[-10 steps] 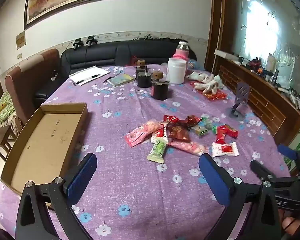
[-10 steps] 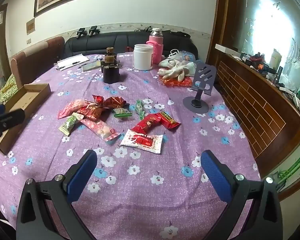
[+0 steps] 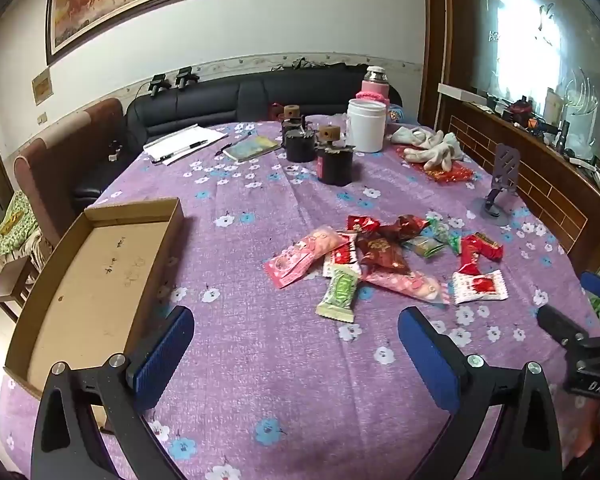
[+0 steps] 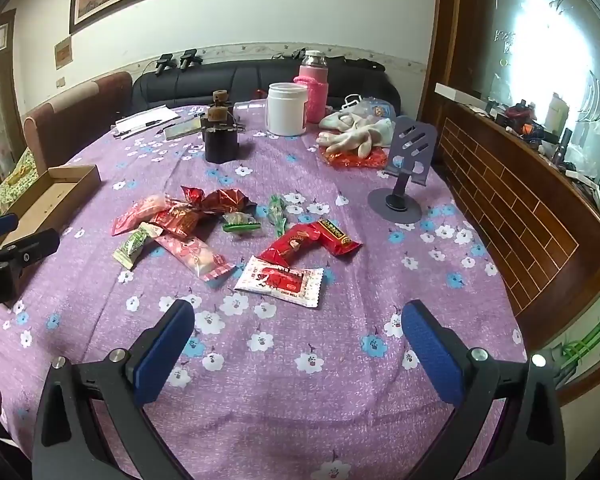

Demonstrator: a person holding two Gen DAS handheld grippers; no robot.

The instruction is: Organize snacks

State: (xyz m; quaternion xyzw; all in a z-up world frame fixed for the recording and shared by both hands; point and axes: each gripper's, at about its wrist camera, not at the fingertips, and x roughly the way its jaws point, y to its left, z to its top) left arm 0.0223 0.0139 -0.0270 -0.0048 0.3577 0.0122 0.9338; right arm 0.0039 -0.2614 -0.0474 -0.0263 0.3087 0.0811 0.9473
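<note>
Several wrapped snacks lie in a loose pile on the purple flowered tablecloth: a green packet [image 3: 339, 293], pink packets [image 3: 306, 255], dark red wrappers [image 3: 382, 250] and a white and red packet [image 3: 479, 287]. The white and red packet [image 4: 282, 280] lies nearest in the right wrist view. An empty cardboard tray [image 3: 96, 280] sits at the table's left edge. My left gripper [image 3: 296, 354] is open and empty, near the tray and short of the pile. My right gripper [image 4: 298, 350] is open and empty, just short of the white and red packet.
A purple phone stand [image 4: 404, 168] stands right of the pile. Behind are dark jars [image 3: 334, 160], a white tub [image 3: 366, 125], a pink flask [image 4: 314, 88], white gloves [image 4: 356, 130], papers and a pen [image 3: 182, 144]. A black sofa and a wooden counter border the table.
Both views have shifted slightly closer to the pile; both grippers stay open and empty, and the snacks lie as before.
</note>
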